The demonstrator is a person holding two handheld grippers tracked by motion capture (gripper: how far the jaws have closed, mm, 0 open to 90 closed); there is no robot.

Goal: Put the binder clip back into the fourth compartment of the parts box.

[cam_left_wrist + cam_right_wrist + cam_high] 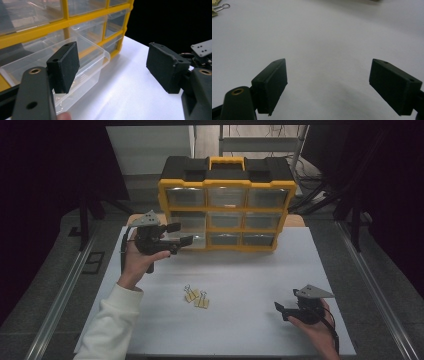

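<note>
A white table (250, 270) filled the middle of the high view. At its far edge stood a yellow drawer cabinet (227, 210), no lettering readable on it. Its lower-left clear drawer (82, 62) was pulled out beside the left gripper (181, 234), jaws wide and empty. The right gripper (281, 310), lower right, gaped too. Two binder clips (197, 297) lay centre.

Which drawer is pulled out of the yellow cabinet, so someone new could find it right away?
Start at the yellow and black drawer cabinet at the far side of the white table. Go to its bottom row, left column, beside the left gripper. That clear plastic drawer juts out over the table, while the drawers around it sit flush.
</note>
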